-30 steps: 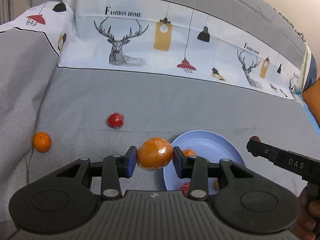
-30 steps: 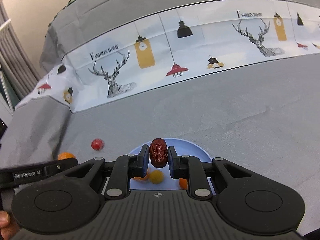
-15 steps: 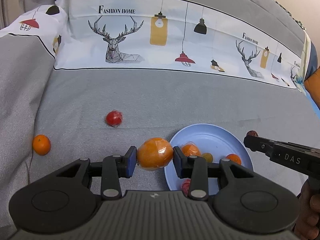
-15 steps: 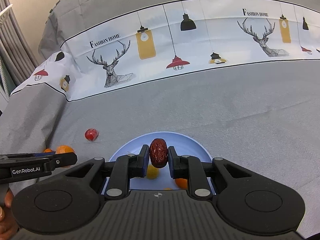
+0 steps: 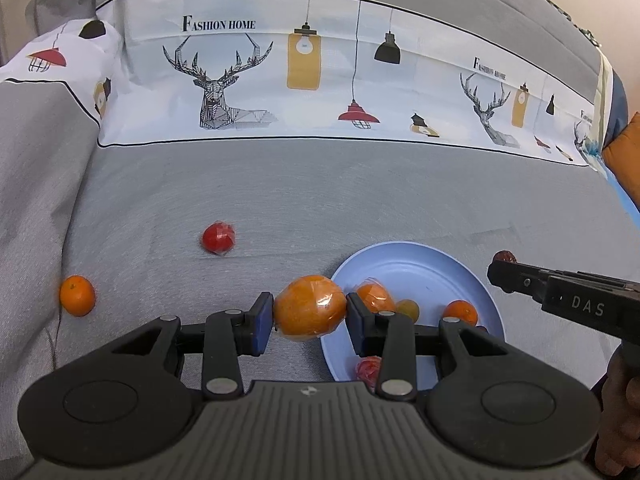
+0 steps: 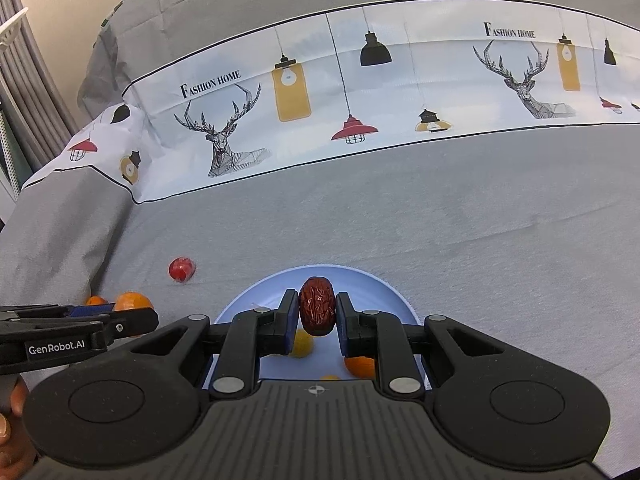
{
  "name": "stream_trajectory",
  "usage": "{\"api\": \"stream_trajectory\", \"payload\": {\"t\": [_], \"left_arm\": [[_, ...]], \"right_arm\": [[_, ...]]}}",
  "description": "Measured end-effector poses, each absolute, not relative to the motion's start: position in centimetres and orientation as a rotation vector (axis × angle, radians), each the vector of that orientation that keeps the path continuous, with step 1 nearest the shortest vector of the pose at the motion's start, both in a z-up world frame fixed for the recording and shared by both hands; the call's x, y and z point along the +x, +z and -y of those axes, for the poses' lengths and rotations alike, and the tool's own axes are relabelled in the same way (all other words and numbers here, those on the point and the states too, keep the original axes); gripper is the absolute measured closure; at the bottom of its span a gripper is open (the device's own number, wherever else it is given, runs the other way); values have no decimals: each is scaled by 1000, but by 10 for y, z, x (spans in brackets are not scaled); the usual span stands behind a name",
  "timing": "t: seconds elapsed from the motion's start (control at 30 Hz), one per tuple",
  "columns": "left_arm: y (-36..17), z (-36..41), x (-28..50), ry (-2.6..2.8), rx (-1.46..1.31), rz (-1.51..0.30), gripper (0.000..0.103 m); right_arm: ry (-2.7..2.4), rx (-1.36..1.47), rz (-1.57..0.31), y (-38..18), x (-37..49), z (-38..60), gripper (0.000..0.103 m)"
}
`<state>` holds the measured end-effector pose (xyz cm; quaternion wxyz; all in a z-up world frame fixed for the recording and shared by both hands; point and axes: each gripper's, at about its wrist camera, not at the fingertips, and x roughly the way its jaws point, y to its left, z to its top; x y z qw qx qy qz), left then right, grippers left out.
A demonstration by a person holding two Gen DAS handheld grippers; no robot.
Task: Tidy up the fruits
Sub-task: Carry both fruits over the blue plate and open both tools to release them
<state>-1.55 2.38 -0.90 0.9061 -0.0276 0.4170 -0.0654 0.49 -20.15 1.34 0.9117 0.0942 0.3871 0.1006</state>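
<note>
My left gripper (image 5: pixel 310 312) is shut on a plastic-wrapped orange (image 5: pixel 310 306), held just left of the blue plate (image 5: pixel 416 268). On the plate lie a wrapped orange fruit (image 5: pixel 374 296), a small yellowish fruit (image 5: pixel 408 309), a small orange (image 5: pixel 460 313) and a red fruit (image 5: pixel 368 368). My right gripper (image 6: pixel 317 312) is shut on a wrinkled red date (image 6: pixel 317 311) above the blue plate (image 6: pixel 384 284). In the left wrist view the right gripper (image 5: pixel 505 264) reaches in from the right with the date at its tip. A wrapped red fruit (image 5: pixel 218 237) and a small orange (image 5: pixel 77 295) lie on the grey bedsheet.
The grey bedsheet (image 5: pixel 360 200) spreads around the plate. A printed white band with deer and lamps (image 5: pixel 304 80) crosses the far side. The sheet rises in a fold at the left (image 5: pixel 36 184). A person's hand (image 5: pixel 616 420) holds the right gripper's handle.
The view of the left gripper has shifted, so that more of the plate and its fruits shows. Both grips stay as they were.
</note>
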Motion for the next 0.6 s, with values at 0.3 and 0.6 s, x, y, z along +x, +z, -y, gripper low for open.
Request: {"api": "stream_trajectory", "payload": {"t": [0.3,0.6], "left_arm": [[-8,-16,-19,-150,-42,-850,60],[-9,-15,-19,-158,-39,-850,60]], "right_arm": [[205,209,-786,16,2,211,82],[207,211,-784,15,1,211,82]]}}
